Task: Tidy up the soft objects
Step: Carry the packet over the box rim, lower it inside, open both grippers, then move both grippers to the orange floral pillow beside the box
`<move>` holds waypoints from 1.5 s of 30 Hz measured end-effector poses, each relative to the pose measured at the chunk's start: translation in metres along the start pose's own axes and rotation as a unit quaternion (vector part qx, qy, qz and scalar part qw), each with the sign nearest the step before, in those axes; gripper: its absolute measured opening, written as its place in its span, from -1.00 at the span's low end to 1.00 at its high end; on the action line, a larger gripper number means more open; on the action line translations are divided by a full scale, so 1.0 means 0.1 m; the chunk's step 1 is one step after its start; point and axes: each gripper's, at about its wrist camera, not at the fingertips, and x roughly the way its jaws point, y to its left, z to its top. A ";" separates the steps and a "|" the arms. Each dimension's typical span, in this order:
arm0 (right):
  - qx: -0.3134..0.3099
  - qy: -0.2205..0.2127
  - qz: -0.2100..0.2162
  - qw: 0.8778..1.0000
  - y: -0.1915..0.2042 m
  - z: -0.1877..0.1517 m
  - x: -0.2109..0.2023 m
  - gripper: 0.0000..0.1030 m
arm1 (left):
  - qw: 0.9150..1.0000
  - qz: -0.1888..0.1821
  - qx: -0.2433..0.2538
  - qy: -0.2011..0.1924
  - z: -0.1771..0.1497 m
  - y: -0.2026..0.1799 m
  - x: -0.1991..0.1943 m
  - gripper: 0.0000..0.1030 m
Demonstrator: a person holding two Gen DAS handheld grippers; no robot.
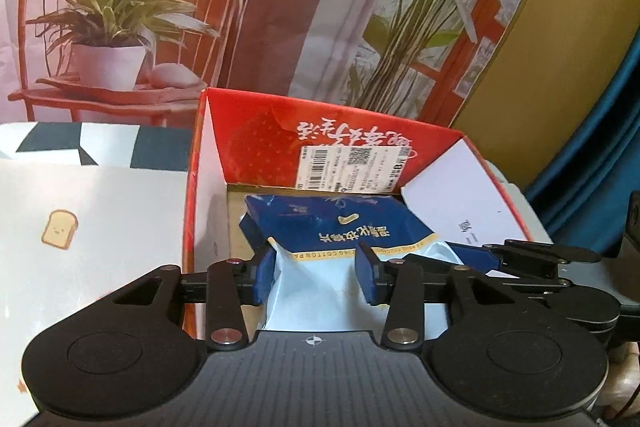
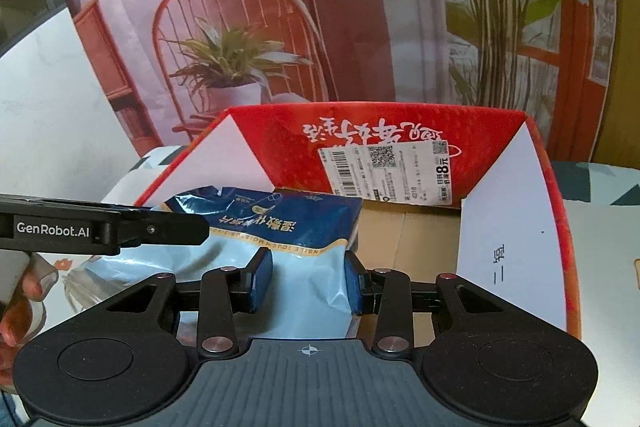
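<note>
A blue-and-white soft packet (image 2: 296, 267) sits partly inside an open red cardboard box (image 2: 400, 131) — right tongs (image 2: 308, 281) grip its pale end, left tongs (image 1: 316, 277) straddle it, pads apart.

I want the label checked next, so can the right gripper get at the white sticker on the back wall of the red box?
Probably not yet: the right gripper is clamped on the blue cotton-pad pack, which lies between it and the sticker on the red box.
</note>
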 end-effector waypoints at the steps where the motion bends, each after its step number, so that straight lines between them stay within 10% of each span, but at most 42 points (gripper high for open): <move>1: -0.001 -0.001 -0.007 1.000 0.01 0.00 0.03 -0.32 | 1.000 0.003 0.002 0.000 0.02 0.01 0.02 -0.06; 10: -0.020 0.020 -0.071 0.997 0.04 -0.01 0.22 -0.28 | 0.999 0.018 0.024 -0.014 0.01 0.01 -0.06 0.23; 32: 0.007 -0.073 -0.030 0.997 0.11 -0.55 -1.02 -0.15 | 0.998 0.014 0.013 -0.061 -0.71 -0.35 -0.94 0.09; 45: 0.021 -0.009 -0.035 0.999 0.16 -1.18 -0.88 -0.15 | 0.998 -0.002 -0.055 -0.013 -1.18 -0.21 -0.87 0.05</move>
